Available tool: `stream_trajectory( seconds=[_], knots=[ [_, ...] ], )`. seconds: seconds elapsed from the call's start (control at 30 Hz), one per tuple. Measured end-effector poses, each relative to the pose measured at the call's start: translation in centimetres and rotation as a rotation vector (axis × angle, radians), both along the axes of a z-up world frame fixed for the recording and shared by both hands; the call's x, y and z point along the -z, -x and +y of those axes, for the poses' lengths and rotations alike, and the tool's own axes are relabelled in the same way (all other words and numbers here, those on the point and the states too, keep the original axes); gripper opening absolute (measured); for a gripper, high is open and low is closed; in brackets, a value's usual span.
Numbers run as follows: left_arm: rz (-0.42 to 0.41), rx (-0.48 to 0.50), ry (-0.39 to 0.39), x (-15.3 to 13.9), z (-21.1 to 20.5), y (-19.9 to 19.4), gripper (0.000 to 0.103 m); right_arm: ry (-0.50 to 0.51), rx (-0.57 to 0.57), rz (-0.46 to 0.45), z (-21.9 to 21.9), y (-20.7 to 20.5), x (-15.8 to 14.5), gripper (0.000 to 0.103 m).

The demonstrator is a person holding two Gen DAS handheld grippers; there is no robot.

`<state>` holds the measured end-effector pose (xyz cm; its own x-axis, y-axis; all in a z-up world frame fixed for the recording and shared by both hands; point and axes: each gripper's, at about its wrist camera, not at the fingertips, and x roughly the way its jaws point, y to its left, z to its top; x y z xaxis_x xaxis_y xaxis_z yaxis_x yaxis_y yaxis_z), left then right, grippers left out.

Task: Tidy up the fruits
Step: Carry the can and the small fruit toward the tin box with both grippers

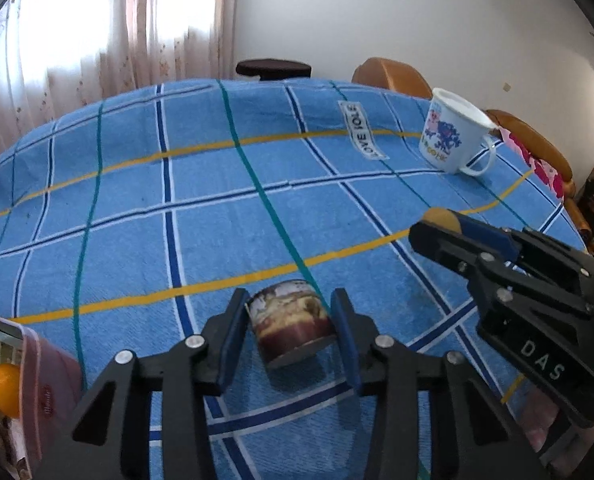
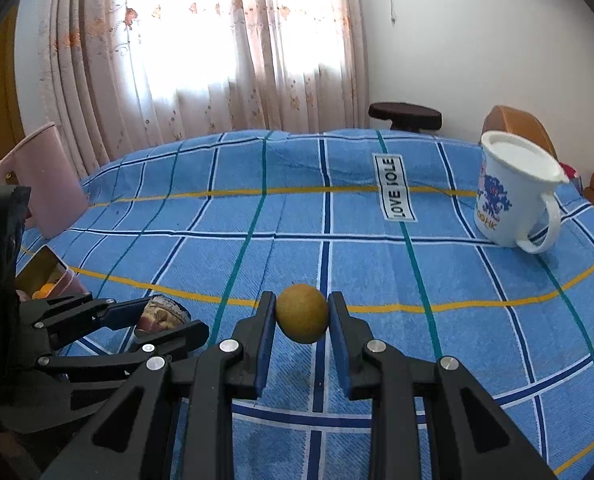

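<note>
A round yellow-brown fruit [image 2: 302, 314] sits clamped above the blue checked cloth [image 2: 257, 216].

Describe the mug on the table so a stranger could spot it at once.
On the blue checked tablecloth, look toward the far right edge, past the LOVE JOLE label. The mug stands there: white, with a large handle and a blue-and-pink cartoon print, the only white vessel on the cloth.
</note>
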<state>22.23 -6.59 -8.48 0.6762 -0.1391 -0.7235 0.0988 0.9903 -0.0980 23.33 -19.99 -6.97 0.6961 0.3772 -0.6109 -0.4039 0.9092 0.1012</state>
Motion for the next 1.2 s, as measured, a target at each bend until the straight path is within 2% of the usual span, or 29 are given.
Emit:
stream_trajectory(
  seconds=[0.43, 1.2],
  knots=[
    [-0.129, -0.036, -0.023, -1.7, 0.3, 1.6, 0.044, -0.015, -0.012, -0.085, 0.0, 1.3, -0.9, 0.028],
    [-0.272, -0.069, -0.045, -3.2, 0.3, 4.0, 0.044, -0.035, -0.015, -0.215, -0.3, 3.5, -2.1, 0.028]
  ],
)
